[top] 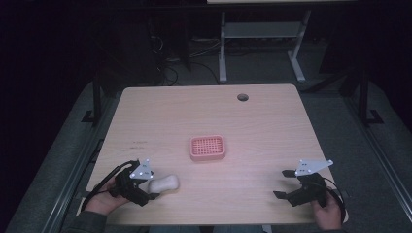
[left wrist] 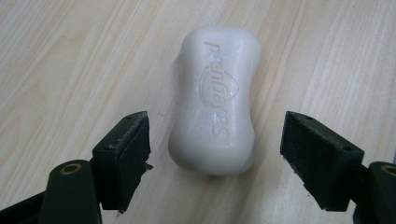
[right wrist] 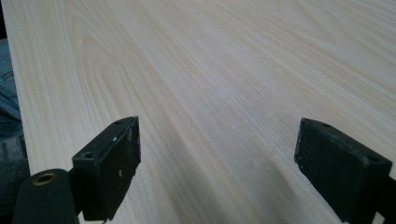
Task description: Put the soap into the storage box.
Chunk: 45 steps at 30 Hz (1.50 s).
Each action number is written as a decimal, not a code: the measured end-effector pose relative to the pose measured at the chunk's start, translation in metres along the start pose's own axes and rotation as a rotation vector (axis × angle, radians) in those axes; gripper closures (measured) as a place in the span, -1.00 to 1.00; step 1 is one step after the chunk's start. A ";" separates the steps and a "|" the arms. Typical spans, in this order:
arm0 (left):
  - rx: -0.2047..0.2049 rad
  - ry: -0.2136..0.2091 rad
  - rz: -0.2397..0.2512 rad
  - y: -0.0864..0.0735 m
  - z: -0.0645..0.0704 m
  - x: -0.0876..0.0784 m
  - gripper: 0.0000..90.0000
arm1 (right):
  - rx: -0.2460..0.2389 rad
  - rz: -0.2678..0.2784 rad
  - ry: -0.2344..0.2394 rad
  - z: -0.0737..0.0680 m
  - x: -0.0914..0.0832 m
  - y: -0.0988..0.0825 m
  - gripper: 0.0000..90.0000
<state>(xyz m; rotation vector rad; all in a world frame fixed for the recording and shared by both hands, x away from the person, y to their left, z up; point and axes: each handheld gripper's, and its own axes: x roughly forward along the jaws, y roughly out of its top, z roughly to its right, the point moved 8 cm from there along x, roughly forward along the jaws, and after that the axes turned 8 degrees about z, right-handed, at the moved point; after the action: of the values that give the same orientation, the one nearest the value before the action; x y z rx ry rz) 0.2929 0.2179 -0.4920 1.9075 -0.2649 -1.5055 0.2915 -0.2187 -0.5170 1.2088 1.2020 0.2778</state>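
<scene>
One soap bar [left wrist: 215, 100], one pink dish [top: 207, 148], two tongs spread wide.

In the high view, the left gripper [top: 154, 190] is covering the near end of the soap bar [top: 165, 183], so its jaw tips are lying out of sight there. The lower edge is cutting off both forearms behind the grippers. The embossed lettering on the soap [left wrist: 215, 98] is reading too softly to make out for certain in the left gripper view.
</scene>
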 end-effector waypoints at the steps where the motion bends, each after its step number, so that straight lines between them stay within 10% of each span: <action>1: -0.002 0.000 0.000 0.001 0.000 0.001 -0.47 | 0.001 -0.001 0.000 0.000 0.000 0.000 -0.69; 45: 0.032 -0.103 -0.093 0.012 -0.004 0.031 -0.20 | 0.006 -0.006 0.001 0.000 0.001 0.000 -0.69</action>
<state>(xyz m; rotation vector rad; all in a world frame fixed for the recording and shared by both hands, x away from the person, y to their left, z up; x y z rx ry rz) 0.3091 0.1941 -0.5085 1.8924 -0.2511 -1.6732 0.2916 -0.2176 -0.5179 1.2107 1.2080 0.2706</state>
